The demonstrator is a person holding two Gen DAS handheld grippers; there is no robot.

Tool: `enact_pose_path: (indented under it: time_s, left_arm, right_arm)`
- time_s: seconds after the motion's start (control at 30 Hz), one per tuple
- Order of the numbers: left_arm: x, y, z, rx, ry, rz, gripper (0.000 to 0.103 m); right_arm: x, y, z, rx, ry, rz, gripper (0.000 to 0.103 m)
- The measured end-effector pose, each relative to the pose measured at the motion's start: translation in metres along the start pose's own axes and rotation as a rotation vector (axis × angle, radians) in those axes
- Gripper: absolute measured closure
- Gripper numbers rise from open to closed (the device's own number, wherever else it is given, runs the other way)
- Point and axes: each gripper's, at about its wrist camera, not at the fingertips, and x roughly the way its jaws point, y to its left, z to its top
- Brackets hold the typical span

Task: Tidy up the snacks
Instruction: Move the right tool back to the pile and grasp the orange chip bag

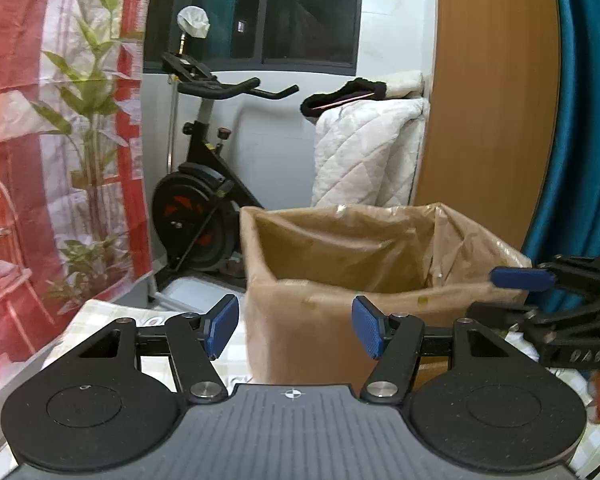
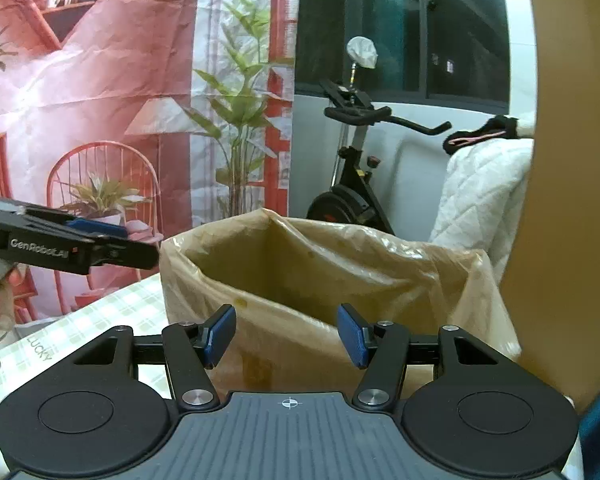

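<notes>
We hold both grippers level-low, side by side. Left gripper point(image 1: 296, 326) and right gripper point(image 2: 287, 334): fingers released, empty. The brown plastic-lined cardboard box point(image 2: 340, 264) stands just ahead of the fingers on the checked desk point(image 2: 112, 312).

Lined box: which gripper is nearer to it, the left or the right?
Probably the right. The right gripper faces the box head-on, close to its front wall; the left gripper hangs off its left side.

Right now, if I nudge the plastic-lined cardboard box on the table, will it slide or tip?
The cardboard box would probably slide: it looks upright, square and broad-based. It seems light, since no contents show through its open top. The plastic liner is crinkled and loose, so it likely shifts and slips if gripped.
</notes>
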Motion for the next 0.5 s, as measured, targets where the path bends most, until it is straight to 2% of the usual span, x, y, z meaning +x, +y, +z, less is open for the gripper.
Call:
enact_pose_path:
  time_s: [0.2, 0.5]
  left_arm:
    - [-0.02, 0.01, -0.027, -0.019, 0.018, 0.007, 0.038]
    - [-0.023, 0.012, -0.067, -0.076, 0.082, -0.015, 0.039]
  right_arm:
    - [-0.026, -0.008, -0.026, 0.051, -0.01, -0.026, 0.05]
    - [-0.039, -0.007, -0.075, 0.125, 0.042, -0.071, 0.05]
